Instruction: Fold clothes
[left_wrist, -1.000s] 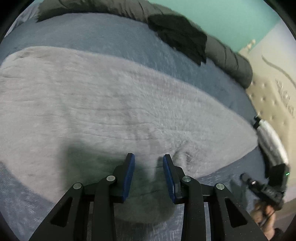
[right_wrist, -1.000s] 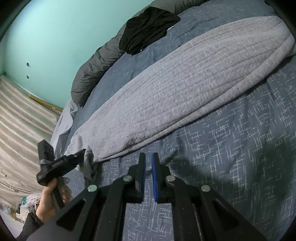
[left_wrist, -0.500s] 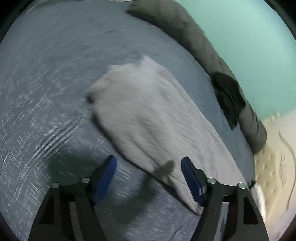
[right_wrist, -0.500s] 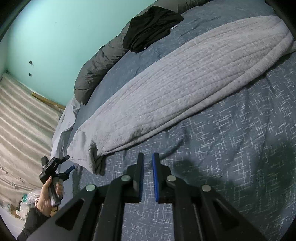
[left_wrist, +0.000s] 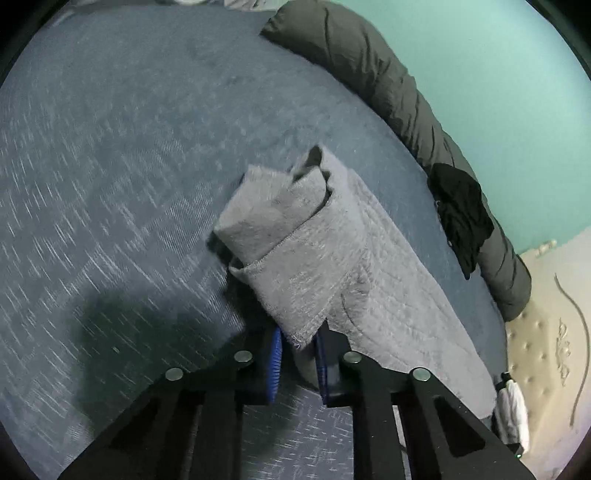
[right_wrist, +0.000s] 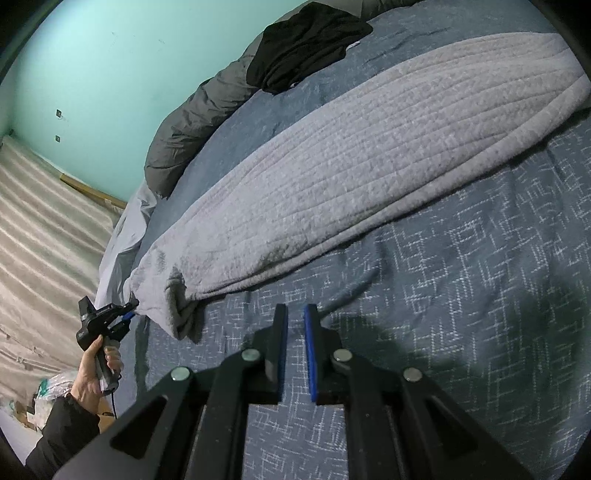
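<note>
A long grey quilted garment (left_wrist: 332, 251) lies across the blue patterned bedspread (left_wrist: 110, 184). Its near corner sits between the blue pads of my left gripper (left_wrist: 298, 347); the jaws are closing and pinch the cloth. That end is rumpled, with a fold lapped over itself. In the right wrist view the same garment (right_wrist: 369, 147) stretches from left to upper right, and the left gripper (right_wrist: 127, 312) meets its left end, held by a person's hand (right_wrist: 96, 365). My right gripper (right_wrist: 295, 314) hovers shut over the bedspread (right_wrist: 461, 295), just in front of the garment's long edge, with nothing between its fingers.
A rolled dark grey duvet (left_wrist: 369, 62) runs along the teal wall, with a black garment (left_wrist: 461, 210) draped on it. A beige padded surface (left_wrist: 546, 314) borders the bed at the right. In the right wrist view, clutter lies on the floor at lower left.
My left gripper swung from over the garment to its end, opened wide, then closed on the corner; that end now lies folded over. The right gripper stayed put.
</note>
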